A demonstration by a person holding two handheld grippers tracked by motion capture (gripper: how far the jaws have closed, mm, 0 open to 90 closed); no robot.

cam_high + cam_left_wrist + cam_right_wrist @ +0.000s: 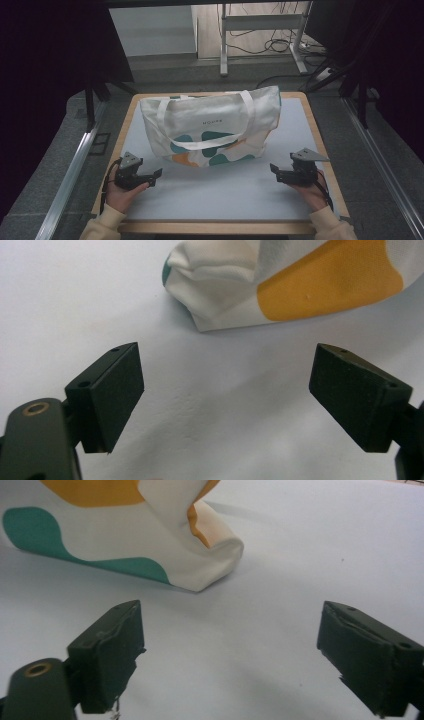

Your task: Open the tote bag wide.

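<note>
Holding your left gripper (156,175) and right gripper (274,170) with jaws apart at lower frame, you haven't yet touched the bag (210,127) lying mid-table (220,200).

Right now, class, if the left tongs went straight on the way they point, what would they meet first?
Probably the tote bag: its near bottom corner lies ahead of the open left tongs, with bare white mat between. Depth is unclear.

This looks like a lab or recording studio: black curtains (45,75) hem in a wood-edged surface (320,145), loose cables (270,45) trail over the floor, and a metal desk frame (260,25) stands behind.
</note>
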